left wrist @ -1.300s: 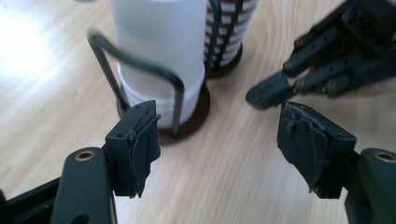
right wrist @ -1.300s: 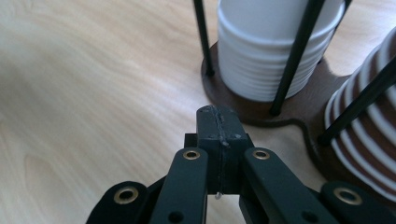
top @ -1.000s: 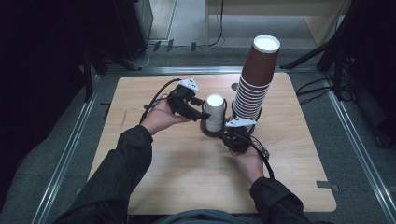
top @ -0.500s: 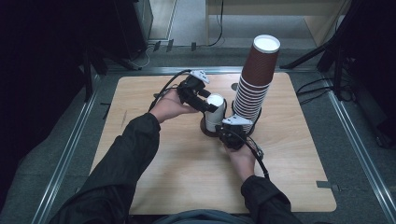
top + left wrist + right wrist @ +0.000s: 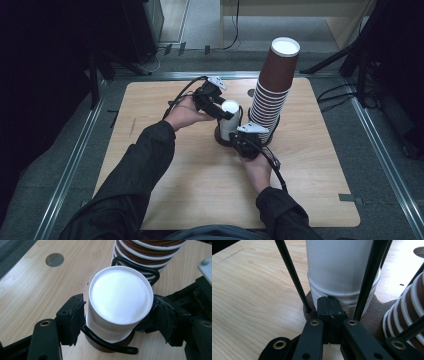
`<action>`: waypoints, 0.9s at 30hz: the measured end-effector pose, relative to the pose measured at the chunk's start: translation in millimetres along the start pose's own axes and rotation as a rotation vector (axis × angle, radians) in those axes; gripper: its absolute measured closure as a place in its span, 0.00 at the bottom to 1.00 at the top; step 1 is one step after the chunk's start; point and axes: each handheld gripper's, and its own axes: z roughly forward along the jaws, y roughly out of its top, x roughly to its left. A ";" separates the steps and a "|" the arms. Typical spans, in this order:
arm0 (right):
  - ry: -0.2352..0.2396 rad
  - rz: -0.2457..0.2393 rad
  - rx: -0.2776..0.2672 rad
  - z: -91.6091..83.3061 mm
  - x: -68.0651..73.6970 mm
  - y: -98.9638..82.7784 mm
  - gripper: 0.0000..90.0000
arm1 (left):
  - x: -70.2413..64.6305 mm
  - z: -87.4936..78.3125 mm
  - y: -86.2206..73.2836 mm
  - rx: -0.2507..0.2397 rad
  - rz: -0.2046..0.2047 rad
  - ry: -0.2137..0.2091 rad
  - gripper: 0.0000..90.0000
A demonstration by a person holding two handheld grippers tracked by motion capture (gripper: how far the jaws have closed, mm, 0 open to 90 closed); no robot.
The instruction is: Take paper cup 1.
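Near the middle of the wooden table point(image 5: 150, 150), a short stack of white cups point(image 5: 229, 120) stands upside down inside a black wire holder point(image 5: 110, 345) on a dark base. The left gripper point(image 5: 220, 111) reaches in from the left and has a pad on each side of the top white cup point(image 5: 120, 302); its jaws have just been closing a little, and the pads seem to touch the cup wall, though the contact is hard to judge. The right gripper point(image 5: 329, 312) sits low at the holder's base with its jaws clenched together, nothing between them. Just beside the holder rises a tall stack of brown cups point(image 5: 272, 92).
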 end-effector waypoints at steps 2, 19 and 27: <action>-0.001 -0.002 0.001 0.3 0.1 0.0 1.00 | -1.1 0.6 1.1 -0.006 0.011 0.005 0.34; -0.004 0.005 0.015 1.0 0.3 -0.2 1.00 | -3.4 -7.1 5.7 -0.021 0.014 0.026 0.39; -0.007 0.002 0.022 -0.2 -1.0 0.8 0.99 | -5.5 -22.6 19.0 -0.026 0.022 0.017 0.40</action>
